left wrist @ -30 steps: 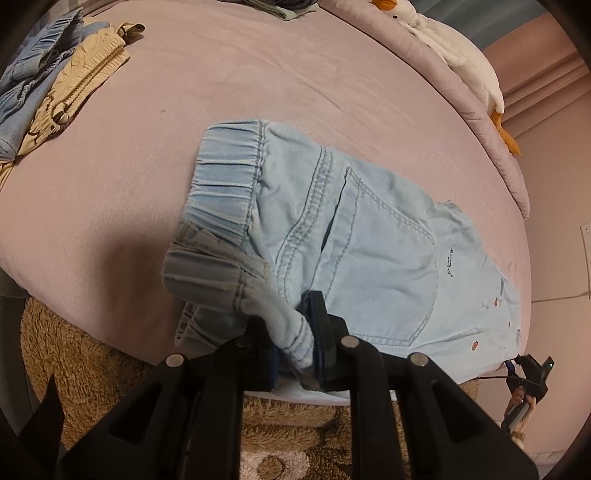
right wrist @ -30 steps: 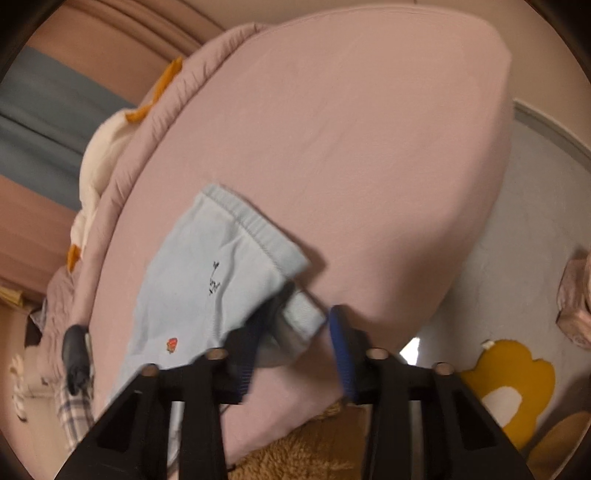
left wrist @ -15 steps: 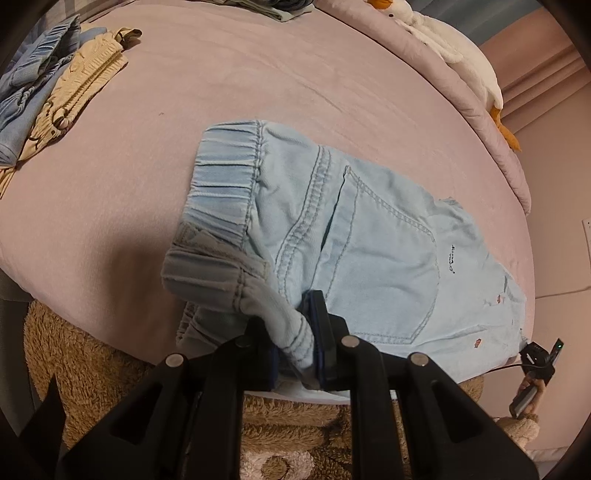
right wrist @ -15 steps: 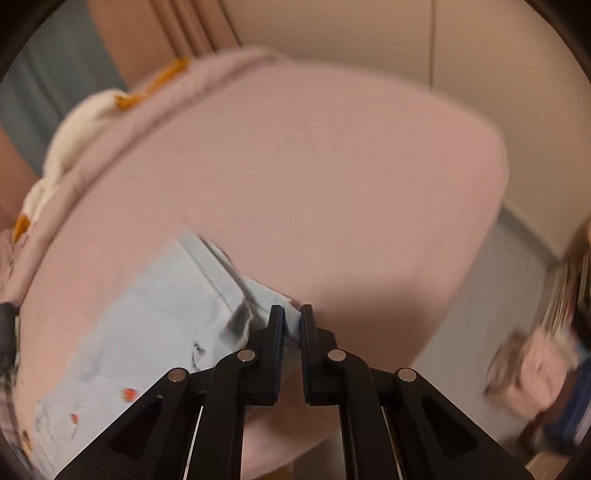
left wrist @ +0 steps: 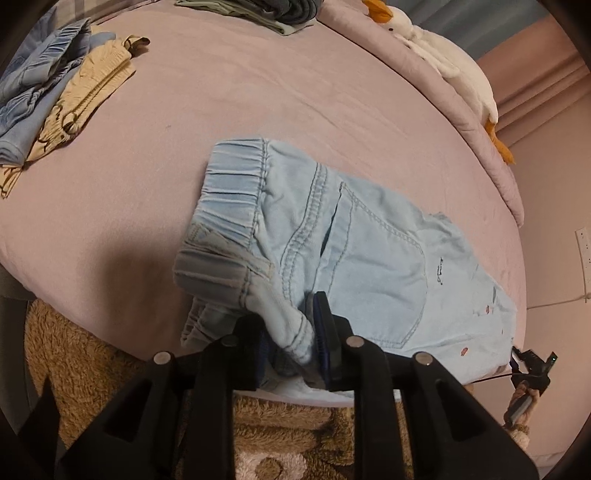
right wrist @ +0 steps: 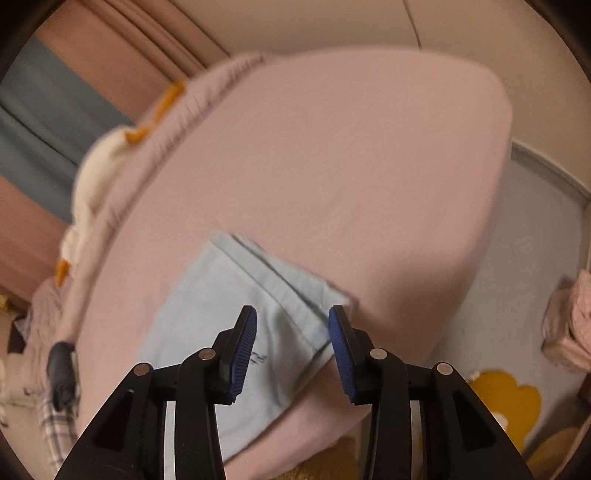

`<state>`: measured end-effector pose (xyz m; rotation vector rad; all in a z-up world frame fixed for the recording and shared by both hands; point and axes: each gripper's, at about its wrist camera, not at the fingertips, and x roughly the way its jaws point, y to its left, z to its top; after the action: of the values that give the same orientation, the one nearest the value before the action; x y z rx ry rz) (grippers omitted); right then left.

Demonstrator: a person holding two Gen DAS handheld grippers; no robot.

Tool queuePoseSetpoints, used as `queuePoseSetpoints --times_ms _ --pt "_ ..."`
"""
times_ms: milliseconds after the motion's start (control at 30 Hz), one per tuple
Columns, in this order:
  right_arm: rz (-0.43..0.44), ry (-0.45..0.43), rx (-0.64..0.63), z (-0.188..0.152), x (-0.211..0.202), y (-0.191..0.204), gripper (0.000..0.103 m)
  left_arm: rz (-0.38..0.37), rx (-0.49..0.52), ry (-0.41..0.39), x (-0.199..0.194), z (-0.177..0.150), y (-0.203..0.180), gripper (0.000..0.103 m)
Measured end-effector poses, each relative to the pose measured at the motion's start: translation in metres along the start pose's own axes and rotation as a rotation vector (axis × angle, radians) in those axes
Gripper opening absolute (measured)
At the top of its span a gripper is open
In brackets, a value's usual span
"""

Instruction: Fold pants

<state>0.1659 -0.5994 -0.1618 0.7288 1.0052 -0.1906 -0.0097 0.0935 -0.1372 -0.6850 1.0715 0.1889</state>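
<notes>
Light blue denim pants [left wrist: 362, 254] lie on the pink bed [left wrist: 240, 92], elastic waistband toward the left, back pocket up. My left gripper [left wrist: 291, 343] is shut on a bunched fold of the pants near the waistband at the bed's near edge. In the right wrist view the hem end of the pants [right wrist: 236, 317] lies flat at the bed's edge. My right gripper [right wrist: 292, 345] is open just above that hem, holding nothing. This view is blurred.
Folded blue and beige clothes [left wrist: 55, 107] lie at the far left of the bed, a darker stack [left wrist: 258, 11] at the back. A white goose plush [left wrist: 447, 70] lies along the far side. A brown fluffy rug [left wrist: 92, 369] is below.
My right gripper was shut on the pant hem half a second ago; it has now opened and let it go. The left gripper still holds its fold, barely moved.
</notes>
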Motion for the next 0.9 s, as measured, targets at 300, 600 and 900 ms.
queuePoseSetpoints --times_ms 300,600,900 --pt "-0.086 -0.178 -0.116 0.012 -0.035 0.026 0.005 0.020 0.006 0.015 0.001 -0.017 -0.002 0.015" --pt "-0.291 -0.058 -0.191 0.006 0.011 0.040 0.015 -0.015 0.021 0.073 -0.009 -0.015 0.008 0.025" --pt "0.135 0.113 -0.672 -0.089 -0.015 0.246 0.054 0.058 0.053 -0.079 -0.047 0.034 0.004 0.080"
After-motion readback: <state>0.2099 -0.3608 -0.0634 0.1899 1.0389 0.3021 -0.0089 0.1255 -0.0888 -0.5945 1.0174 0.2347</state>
